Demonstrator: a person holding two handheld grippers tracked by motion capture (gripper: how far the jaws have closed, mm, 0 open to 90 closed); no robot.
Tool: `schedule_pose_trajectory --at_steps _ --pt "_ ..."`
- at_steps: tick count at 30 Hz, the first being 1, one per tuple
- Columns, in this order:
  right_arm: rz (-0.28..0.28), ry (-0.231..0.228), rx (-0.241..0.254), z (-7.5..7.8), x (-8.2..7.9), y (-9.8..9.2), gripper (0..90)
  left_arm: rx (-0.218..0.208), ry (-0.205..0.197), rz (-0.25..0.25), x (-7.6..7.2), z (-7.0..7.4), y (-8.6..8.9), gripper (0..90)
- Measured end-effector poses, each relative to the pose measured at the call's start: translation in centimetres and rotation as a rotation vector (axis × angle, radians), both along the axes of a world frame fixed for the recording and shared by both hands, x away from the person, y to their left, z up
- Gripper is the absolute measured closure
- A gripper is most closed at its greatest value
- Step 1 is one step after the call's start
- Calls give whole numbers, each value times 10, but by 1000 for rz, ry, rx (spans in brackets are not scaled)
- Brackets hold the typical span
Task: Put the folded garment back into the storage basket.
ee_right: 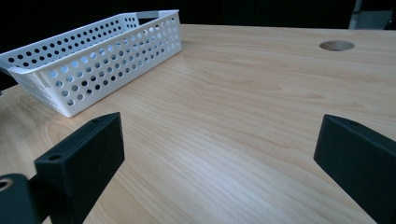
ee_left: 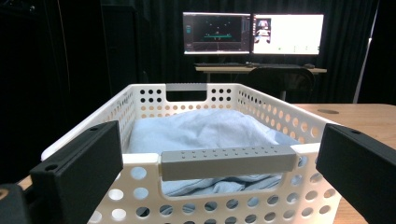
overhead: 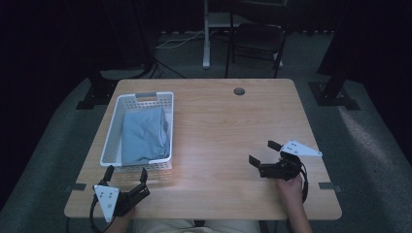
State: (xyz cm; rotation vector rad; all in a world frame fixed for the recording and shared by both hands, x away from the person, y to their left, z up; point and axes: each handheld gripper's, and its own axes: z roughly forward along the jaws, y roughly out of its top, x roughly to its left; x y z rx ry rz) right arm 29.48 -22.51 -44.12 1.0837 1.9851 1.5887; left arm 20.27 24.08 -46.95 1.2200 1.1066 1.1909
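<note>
A white perforated basket [overhead: 111, 130] stands on the left part of the wooden table, with a folded light-blue cloth [overhead: 143, 136] lying inside it. My left gripper [overhead: 126, 174] is open just in front of the basket's near end. In the left gripper view the basket's grey handle [ee_left: 229, 161] lies between the spread jaws, with the cloth [ee_left: 205, 130] behind it. My right gripper [overhead: 264, 152] is open low over the bare table at the right, pointing left toward the basket [ee_right: 100, 56], and nothing is between its jaws.
The table [overhead: 218, 126] has a round cable hole [overhead: 238, 91] near its far edge. Beyond the table stand a dark chair [overhead: 257, 41] and a desk leg [overhead: 206, 34]. Two lit monitors [ee_left: 252, 33] sit on a desk far behind.
</note>
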Motion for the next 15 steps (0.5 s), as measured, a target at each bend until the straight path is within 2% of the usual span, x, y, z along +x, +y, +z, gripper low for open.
schedule_pose_trajectory --at_steps 10,15 --pt "-38 0 14 -7 -18 -16 14 0 -2 0 0 0 0 18" --pt "-59 16 25 -13 -25 -27 14 0 -3 -3 0 0 0 18"
